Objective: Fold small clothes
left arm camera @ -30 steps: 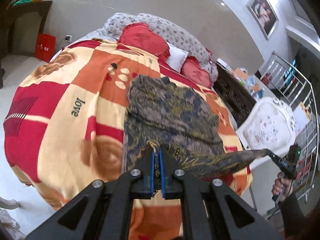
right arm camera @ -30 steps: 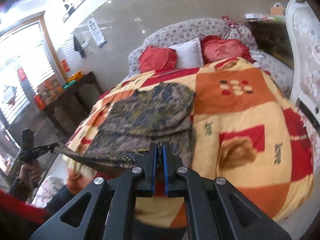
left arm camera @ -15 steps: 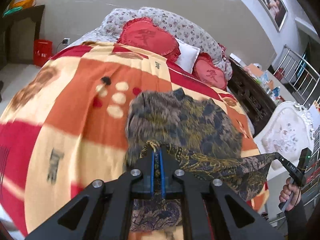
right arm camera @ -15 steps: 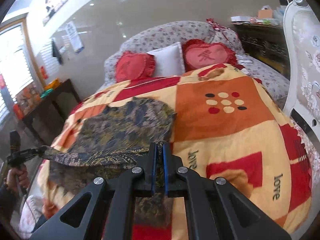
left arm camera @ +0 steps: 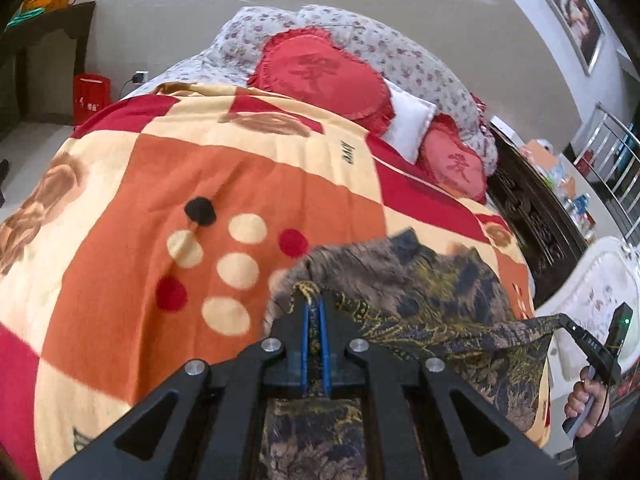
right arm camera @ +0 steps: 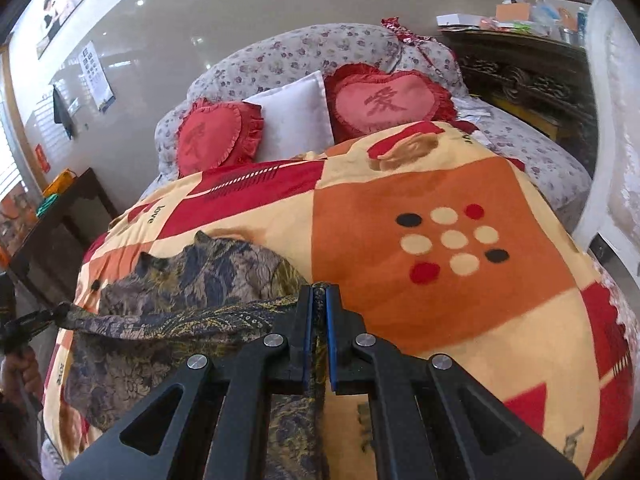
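A dark patterned garment [left arm camera: 436, 288] [right arm camera: 208, 272] in brown, blue and gold lies on a bed covered by an orange, red and cream blanket [left arm camera: 192, 168] [right arm camera: 432, 184]. My left gripper [left arm camera: 315, 300] is shut on one corner of its near hem, and the cloth hangs down between the jaws. My right gripper [right arm camera: 319, 292] is shut on the other corner. The hem runs taut between the two, lifted above the rest of the garment. In the left wrist view the right gripper [left arm camera: 560, 322] and the hand [left arm camera: 586, 400] holding it show at the far right.
Two red heart cushions [right arm camera: 392, 100] [right arm camera: 216, 136] and a white pillow [right arm camera: 296, 116] lean on the flowered headboard [right arm camera: 304, 48]. A dark carved cabinet [left arm camera: 532, 216] and a white chair [left arm camera: 592, 292] stand beside the bed. A dark side table [right arm camera: 60, 216] is on the other side.
Both grippers have carried the taut hem forward over the garment toward the pillows. More of the garment now lies doubled under the lifted edge, and the bed looms closer.
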`<move>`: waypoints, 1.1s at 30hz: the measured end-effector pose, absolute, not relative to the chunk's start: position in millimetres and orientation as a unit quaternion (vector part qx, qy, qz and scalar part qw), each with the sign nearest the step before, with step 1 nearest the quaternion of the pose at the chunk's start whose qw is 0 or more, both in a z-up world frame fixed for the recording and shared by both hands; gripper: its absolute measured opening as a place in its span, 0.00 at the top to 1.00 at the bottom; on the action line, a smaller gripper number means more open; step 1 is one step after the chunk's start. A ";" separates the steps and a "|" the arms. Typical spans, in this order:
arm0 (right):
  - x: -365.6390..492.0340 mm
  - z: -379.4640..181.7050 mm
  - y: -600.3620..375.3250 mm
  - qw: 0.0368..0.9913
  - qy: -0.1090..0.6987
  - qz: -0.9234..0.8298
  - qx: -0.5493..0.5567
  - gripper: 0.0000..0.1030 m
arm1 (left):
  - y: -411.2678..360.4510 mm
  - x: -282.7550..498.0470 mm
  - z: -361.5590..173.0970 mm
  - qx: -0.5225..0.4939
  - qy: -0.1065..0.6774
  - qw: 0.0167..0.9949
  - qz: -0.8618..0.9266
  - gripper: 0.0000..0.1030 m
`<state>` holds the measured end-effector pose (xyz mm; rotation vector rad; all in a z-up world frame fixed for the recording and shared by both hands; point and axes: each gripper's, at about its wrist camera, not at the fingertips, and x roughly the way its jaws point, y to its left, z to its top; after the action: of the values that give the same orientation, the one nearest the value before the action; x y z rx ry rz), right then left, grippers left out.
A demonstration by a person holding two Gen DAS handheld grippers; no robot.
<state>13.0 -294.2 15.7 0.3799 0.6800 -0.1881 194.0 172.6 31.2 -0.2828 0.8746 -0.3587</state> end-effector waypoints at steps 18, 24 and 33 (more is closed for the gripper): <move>88.8 -41.8 -322.9 0.879 0.385 -0.109 0.258 0.79 | 147.6 274.2 -16.1 -0.070 0.462 0.877 -0.111 0.70; 64.9 -9.2 -328.5 0.902 0.327 -0.095 0.265 0.76 | 183.9 262.5 26.8 -0.103 0.409 0.902 -0.095 0.63; 56.1 15.3 -249.9 0.926 0.344 -0.028 0.155 0.75 | 69.7 189.8 0.3 0.012 0.432 0.877 -0.208 0.63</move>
<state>56.1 -249.9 15.3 0.3171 0.7052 -0.0580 189.8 69.7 0.3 0.0246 0.9021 -0.4338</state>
